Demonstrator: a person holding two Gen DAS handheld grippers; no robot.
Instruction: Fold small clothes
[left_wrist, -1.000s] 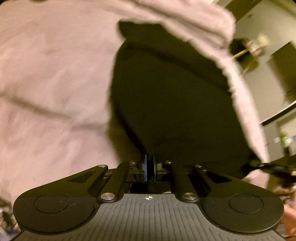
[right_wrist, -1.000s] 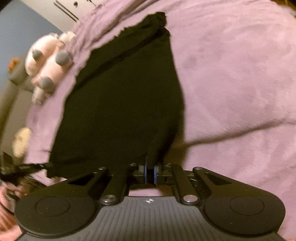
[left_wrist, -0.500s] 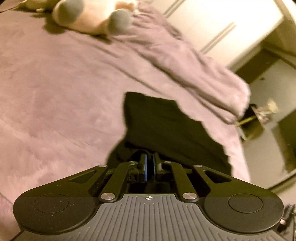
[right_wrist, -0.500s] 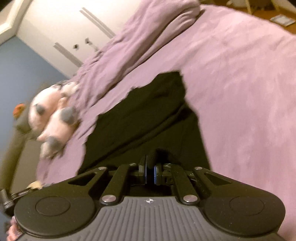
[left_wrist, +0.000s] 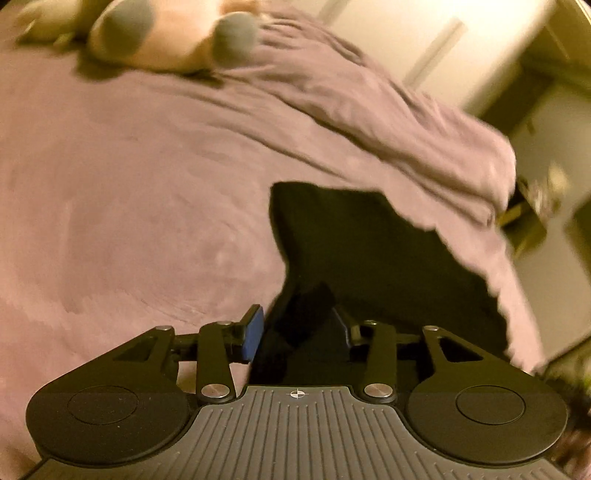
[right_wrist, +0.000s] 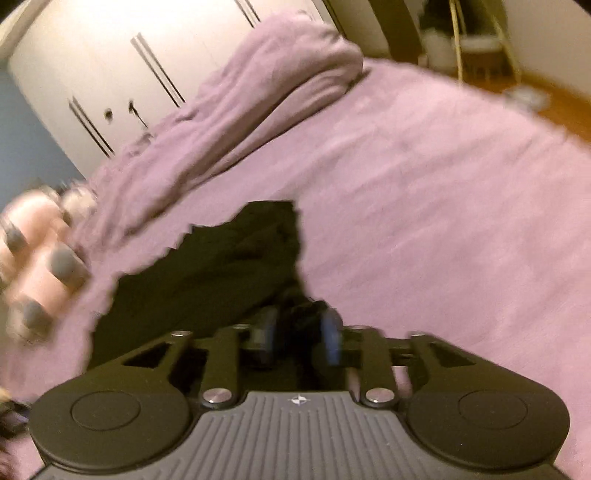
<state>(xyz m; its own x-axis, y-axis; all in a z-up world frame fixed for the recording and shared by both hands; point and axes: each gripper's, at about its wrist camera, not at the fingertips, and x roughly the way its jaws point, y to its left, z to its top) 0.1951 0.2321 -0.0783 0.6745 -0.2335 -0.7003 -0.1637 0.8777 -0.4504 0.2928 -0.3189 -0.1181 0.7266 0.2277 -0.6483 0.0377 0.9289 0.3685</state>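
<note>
1. The black garment lies on the purple bed, its near edge bunched between the wide-apart fingers of the left gripper and the right gripper.
2. Withdrawing carelessly could snag that bunched cloth, I judge, dragging the fold open.
3. The soft bedding may let the layers shift.

No words, numbers or brand names can be read anywhere; blur hides any small detail in both views.
</note>
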